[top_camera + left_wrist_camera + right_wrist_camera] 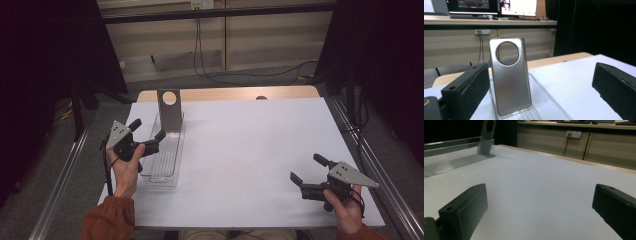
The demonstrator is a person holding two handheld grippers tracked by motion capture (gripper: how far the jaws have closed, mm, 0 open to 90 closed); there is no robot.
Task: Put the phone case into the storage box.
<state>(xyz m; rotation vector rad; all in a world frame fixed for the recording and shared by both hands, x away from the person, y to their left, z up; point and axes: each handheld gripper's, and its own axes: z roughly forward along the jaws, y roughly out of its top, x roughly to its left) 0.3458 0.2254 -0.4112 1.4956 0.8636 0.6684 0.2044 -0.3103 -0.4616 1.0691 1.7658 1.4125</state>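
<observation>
1 white table, dim room

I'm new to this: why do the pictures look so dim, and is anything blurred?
High view: dim room, dark curtains at both sides, white table brightest. Left gripper view: phone case fairly sharp, soft sheen, near jaws blurred. Right gripper view: jaws soft, clear tray catching faint glare.

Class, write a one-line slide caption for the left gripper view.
Open left gripper faces a silver phone case standing upright in a clear tray on the white table.
</observation>
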